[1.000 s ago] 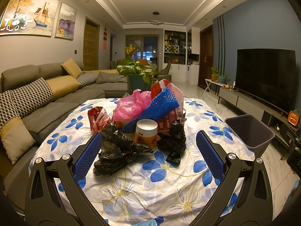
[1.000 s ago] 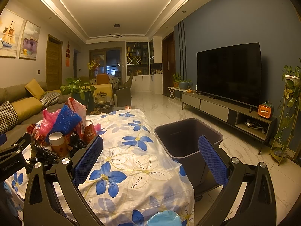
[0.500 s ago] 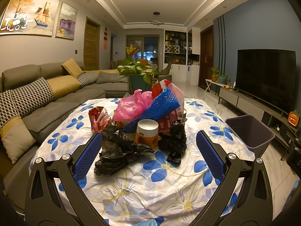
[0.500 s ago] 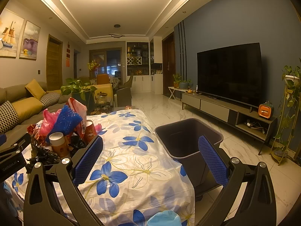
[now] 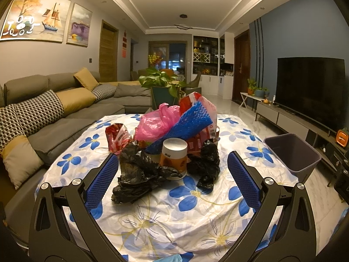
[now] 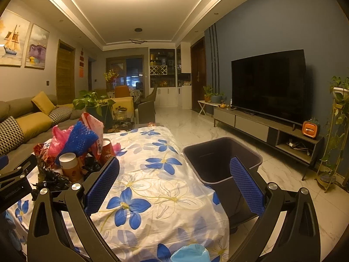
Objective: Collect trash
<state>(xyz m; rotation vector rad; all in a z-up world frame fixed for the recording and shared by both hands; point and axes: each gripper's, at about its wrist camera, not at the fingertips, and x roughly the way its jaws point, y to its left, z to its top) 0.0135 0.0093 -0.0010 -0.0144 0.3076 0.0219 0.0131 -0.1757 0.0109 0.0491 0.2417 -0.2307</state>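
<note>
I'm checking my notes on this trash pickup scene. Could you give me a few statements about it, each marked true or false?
1. Both tongs, left and right, are open and hold nothing. True.
2. The dark bin stands on the table. False: it stands on the floor beside the floral tablecloth.
3. A paper cup stands upright between crumpled black bags. True.
4. The bin already holds the pink bag. False: that bag lies in the pile on the table; no trash shows in the bin.
5. The blue foam net lies flat on the cloth. False: it leans tilted across the pile.
</note>
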